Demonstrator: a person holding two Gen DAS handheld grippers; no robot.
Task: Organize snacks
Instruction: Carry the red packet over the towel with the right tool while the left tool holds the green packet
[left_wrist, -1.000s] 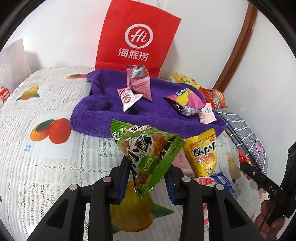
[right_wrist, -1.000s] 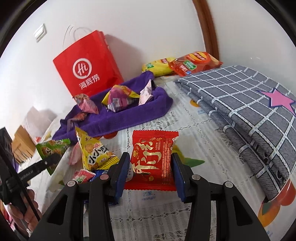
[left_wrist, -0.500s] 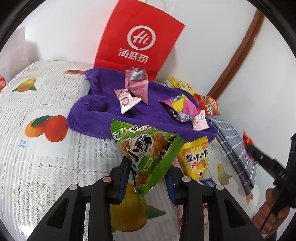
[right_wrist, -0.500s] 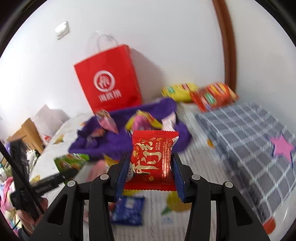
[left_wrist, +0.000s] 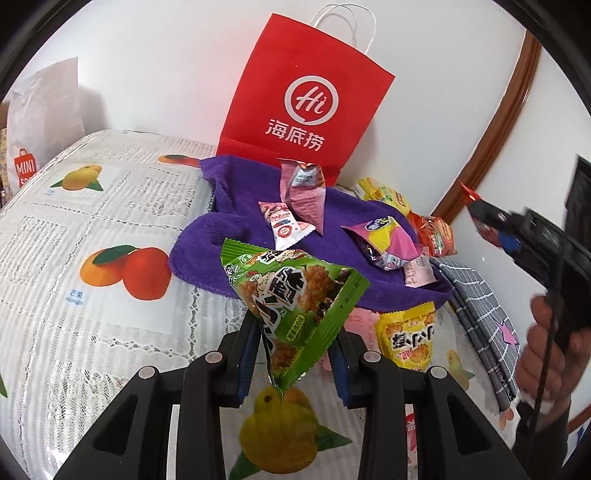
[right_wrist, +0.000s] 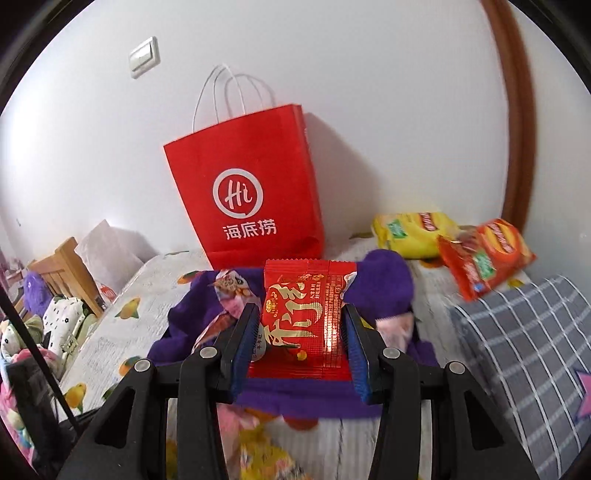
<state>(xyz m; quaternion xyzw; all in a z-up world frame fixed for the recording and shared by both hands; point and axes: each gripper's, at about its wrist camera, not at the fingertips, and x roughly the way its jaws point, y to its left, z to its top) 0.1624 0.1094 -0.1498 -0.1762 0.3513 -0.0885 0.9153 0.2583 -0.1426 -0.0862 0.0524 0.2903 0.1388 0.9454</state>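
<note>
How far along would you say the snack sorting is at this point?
Roughly midway. Several small packets already lie on the purple towel. In hand: the left gripper clamps a green packet, and the right gripper clamps a red packet. Left: a yellow packet on the tablecloth.

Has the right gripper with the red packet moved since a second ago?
Yes. The right gripper, shut on the red packet, has risen off the tablecloth and now sits over the purple towel, nearer the red paper bag.
</note>
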